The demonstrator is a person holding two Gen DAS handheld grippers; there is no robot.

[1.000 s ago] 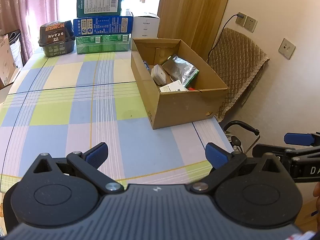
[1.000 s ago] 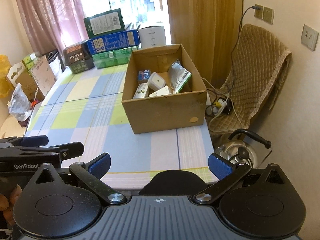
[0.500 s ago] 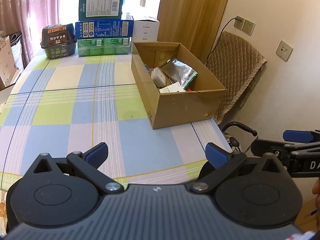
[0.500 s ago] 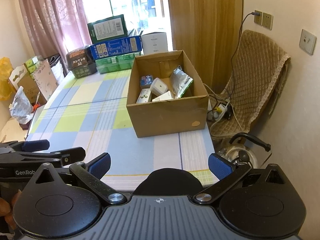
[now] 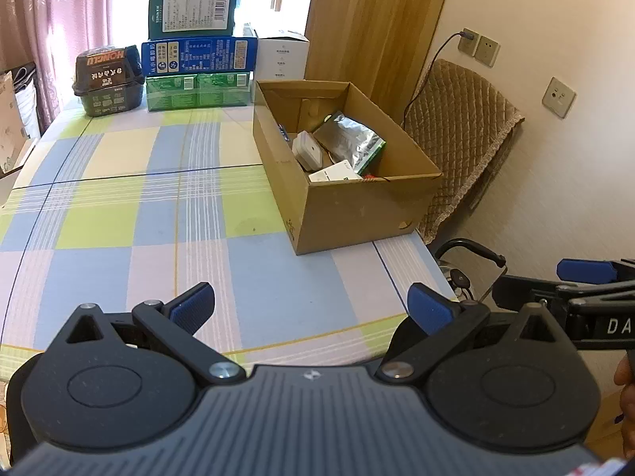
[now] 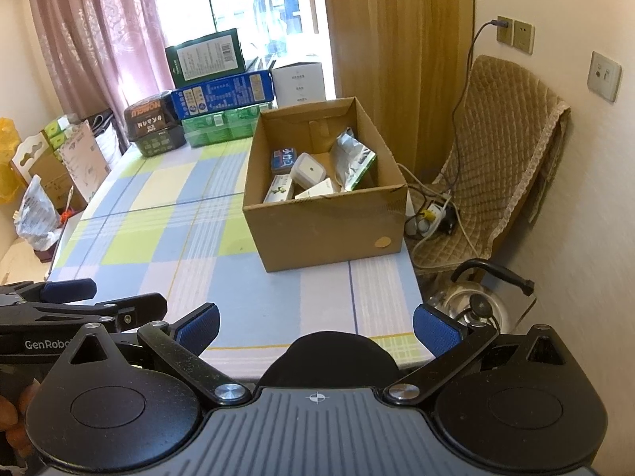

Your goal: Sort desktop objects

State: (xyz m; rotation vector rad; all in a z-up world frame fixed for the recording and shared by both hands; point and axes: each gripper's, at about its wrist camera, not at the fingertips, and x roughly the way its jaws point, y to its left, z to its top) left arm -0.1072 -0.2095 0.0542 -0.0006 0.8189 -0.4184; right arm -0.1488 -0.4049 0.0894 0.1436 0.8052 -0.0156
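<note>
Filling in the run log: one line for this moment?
left gripper: open, empty | right gripper: open, empty | cardboard box: holds sorted items | checked tablecloth: bare

My left gripper [image 5: 311, 304] is a matte black plastic tool — ribbed grey-black centre plate with a small white crosshair mark, two round black hubs, silver pivot screws, angled black link arms ending in blue textured finger pads [image 5: 193, 306]. My right gripper [image 6: 316, 324] is built the same; white "GenRobo" lettering shows on the left one's side.
</note>
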